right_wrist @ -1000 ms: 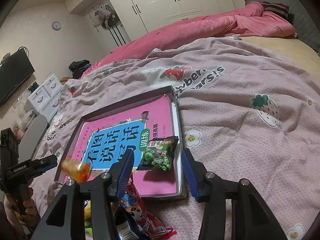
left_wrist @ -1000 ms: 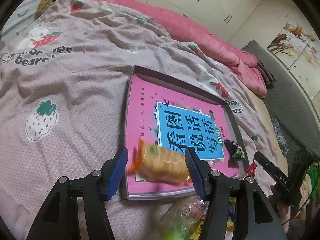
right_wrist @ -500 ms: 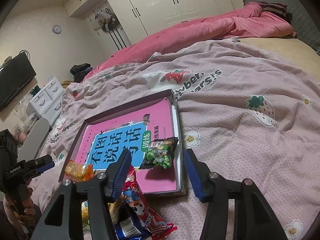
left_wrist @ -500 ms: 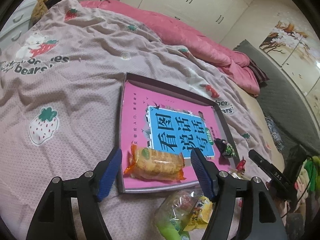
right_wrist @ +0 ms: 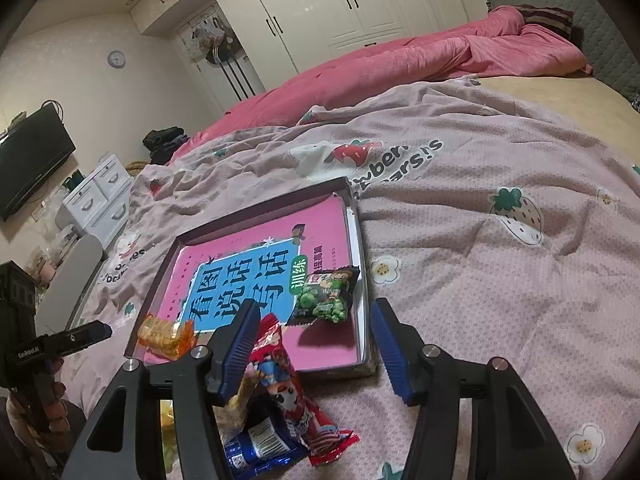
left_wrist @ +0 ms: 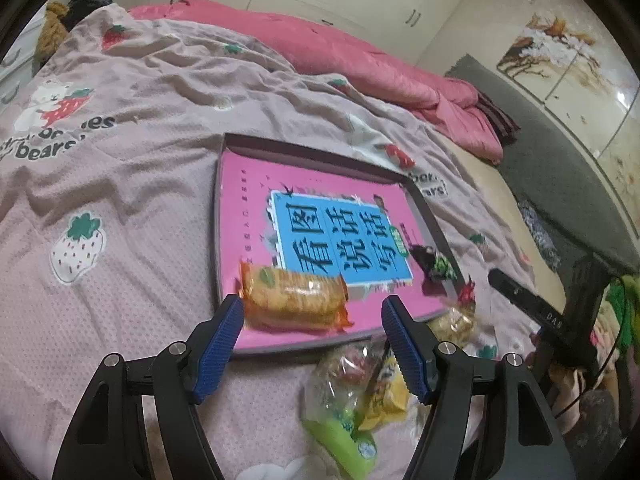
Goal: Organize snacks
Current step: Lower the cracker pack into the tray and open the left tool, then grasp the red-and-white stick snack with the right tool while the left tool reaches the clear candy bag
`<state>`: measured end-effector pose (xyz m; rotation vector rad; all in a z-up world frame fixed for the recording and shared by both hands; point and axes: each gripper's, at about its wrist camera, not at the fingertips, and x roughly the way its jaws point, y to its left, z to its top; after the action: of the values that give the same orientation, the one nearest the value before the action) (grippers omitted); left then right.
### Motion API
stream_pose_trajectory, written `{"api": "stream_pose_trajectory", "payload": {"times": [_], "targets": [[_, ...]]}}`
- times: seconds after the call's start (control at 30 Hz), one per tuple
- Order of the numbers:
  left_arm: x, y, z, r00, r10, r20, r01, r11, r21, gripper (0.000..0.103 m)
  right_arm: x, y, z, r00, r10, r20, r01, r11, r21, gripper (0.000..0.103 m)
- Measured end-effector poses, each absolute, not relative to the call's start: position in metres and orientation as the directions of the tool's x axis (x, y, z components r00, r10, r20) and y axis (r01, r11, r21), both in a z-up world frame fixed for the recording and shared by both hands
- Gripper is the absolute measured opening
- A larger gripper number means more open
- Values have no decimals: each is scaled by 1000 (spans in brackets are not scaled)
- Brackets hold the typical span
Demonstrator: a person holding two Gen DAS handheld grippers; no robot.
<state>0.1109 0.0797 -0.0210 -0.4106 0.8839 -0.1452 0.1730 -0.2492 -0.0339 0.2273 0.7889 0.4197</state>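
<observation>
Your left gripper and right gripper both gape wide, empty, blue pads pointing toward twelve o'clock.

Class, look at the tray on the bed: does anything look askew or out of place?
Yes. The orange cracker pack lies crooked over the tray's near left corner. Several snacks are heaped on the blanket outside it, not yet sorted.

strawberry-print blanket, pink duvet, white wardrobe, wall clock
</observation>
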Motion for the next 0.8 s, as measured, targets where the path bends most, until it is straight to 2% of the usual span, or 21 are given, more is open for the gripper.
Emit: {"api": "stream_pose_trajectory", "payload": {"times": [0.5,0.8], "targets": [[104,57,-29,572,-324,-754,11,922,-388,73,151,-245,-30,623,433,-651,-292,901,319,57],[103,53,-36,543,-338,-769,15,919,-394,73,133,-230,-36,614,344,-711,-324,931,170,57]]}}
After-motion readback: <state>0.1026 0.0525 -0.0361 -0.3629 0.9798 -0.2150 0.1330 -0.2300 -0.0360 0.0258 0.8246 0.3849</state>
